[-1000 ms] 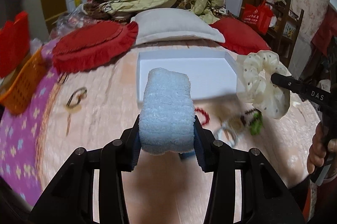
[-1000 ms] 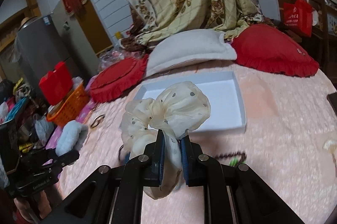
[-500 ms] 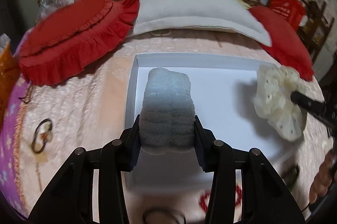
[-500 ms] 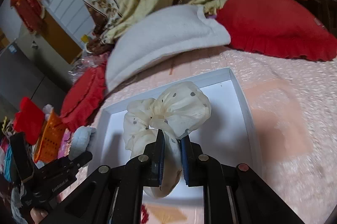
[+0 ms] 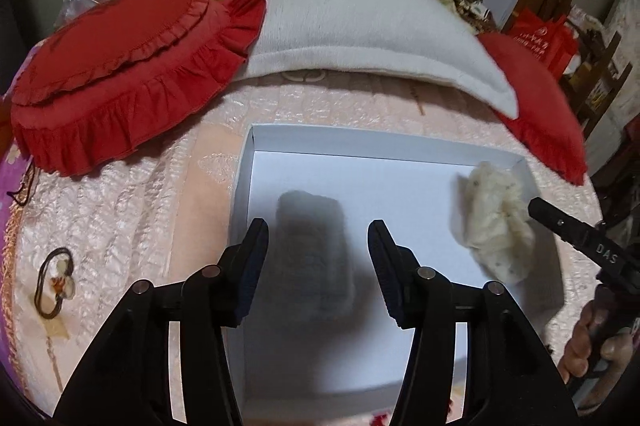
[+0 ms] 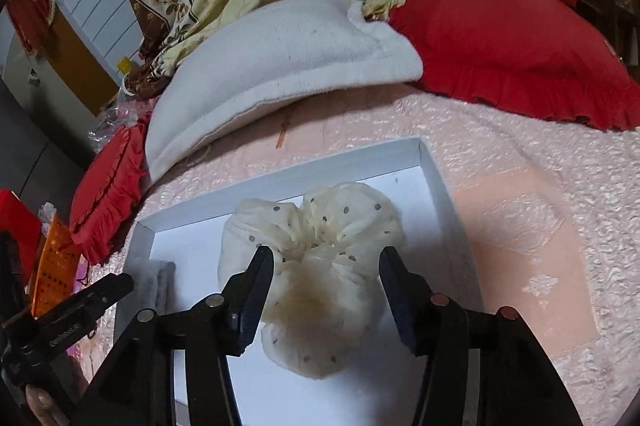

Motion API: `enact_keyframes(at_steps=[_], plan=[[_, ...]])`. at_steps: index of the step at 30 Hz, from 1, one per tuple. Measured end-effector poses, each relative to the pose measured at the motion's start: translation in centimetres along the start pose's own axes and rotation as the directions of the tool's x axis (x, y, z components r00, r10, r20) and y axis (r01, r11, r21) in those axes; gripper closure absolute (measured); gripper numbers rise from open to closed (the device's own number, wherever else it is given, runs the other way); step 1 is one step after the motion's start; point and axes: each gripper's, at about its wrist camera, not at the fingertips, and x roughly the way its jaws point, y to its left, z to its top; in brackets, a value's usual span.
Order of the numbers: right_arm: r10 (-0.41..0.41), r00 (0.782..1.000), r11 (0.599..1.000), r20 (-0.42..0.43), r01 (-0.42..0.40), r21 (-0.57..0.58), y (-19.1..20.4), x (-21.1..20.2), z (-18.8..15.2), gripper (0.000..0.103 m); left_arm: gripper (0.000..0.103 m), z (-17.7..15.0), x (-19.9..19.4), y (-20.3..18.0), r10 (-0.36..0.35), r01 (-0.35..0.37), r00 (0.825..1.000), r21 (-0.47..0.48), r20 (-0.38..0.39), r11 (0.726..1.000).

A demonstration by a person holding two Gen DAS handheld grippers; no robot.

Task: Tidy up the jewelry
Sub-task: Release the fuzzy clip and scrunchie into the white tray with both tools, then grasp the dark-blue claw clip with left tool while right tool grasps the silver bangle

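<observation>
A shallow white box lies on the pink bedspread; it also shows in the right wrist view. A fluffy pale blue scrunchie lies in its left part, in shadow, below my open left gripper. A cream dotted scrunchie lies in the right part of the box, between the spread fingers of my open right gripper. The cream scrunchie shows in the left wrist view too, with the right gripper's finger beside it. The blue scrunchie's edge shows in the right wrist view.
Two red frilled cushions and a white pillow lie behind the box. A dark hair tie with a charm lies on the bedspread left of the box. An orange basket stands at far left.
Both grippers moved over the box and opened. The blue scrunchie dropped from the left gripper and the cream scrunchie from the right gripper into the box.
</observation>
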Motion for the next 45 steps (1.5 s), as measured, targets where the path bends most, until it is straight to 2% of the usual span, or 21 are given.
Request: enact_keyframes(at_steps=[5,9,13,19,25,28,33,39,42,45], plan=[[0.049,0.998,0.998,0.035,-0.048,-0.040,0.0,-4.9,-2.4,0.050,0.051,-2.3,-5.6,-0.7,0.033,-0.034,0.996,0.013,0.080,0.999],[0.083,0.995,0.993,0.050,-0.079,-0.090,-0.2,-9.3,-6.4,0.050,0.051,-6.7,-11.0,-0.8,0.074,-0.072,0.987,-0.018,0.142,0.997],[0.050,0.996,0.990,0.070,-0.041,-0.134,-0.5,-12.5,-11.3,0.050,0.051,-12.0,-15.0,-1.5,0.090,-0.087,0.978,-0.024,0.190,0.996],[0.040,0.996,0.993,0.077,-0.031,-0.112,-1.4,-15.9,-17.1,0.050,0.051,-17.9,-17.6,-1.5,0.111,-0.100,0.981,-0.078,0.156,0.992],[0.027,0.994,0.998,0.111,-0.020,-0.062,-2.5,-18.7,-21.5,0.050,0.051,-21.8,-20.2,-0.2,0.190,-0.164,0.969,-0.163,0.160,0.973],[0.041,0.994,0.999,0.100,-0.038,-0.031,-3.0,-18.8,-23.0,0.050,0.048,-22.6,-20.1,0.8,0.168,-0.141,0.976,-0.187,0.139,0.972],[0.028,0.998,0.999,0.057,-0.027,-0.030,-3.0,-17.3,-23.3,0.050,0.048,-22.7,-18.0,1.1,0.126,-0.108,0.989,-0.200,0.083,0.974],[0.047,0.999,0.999,0.015,-0.047,-0.022,-3.3,-15.5,-23.8,0.050,0.048,-22.5,-14.5,-0.7,0.075,-0.072,0.997,-0.118,0.015,0.990],[0.070,0.998,0.997,-0.008,-0.070,-0.019,-3.5,-14.4,-23.6,0.050,0.048,-21.6,-12.5,-1.3,0.024,-0.025,1.000,-0.099,-0.012,0.995],[0.093,0.996,0.995,-0.016,-0.094,-0.036,-3.0,-13.6,-23.0,0.050,0.048,-20.5,-10.8,-2.0,0.014,-0.015,1.000,-0.068,-0.017,0.998]])
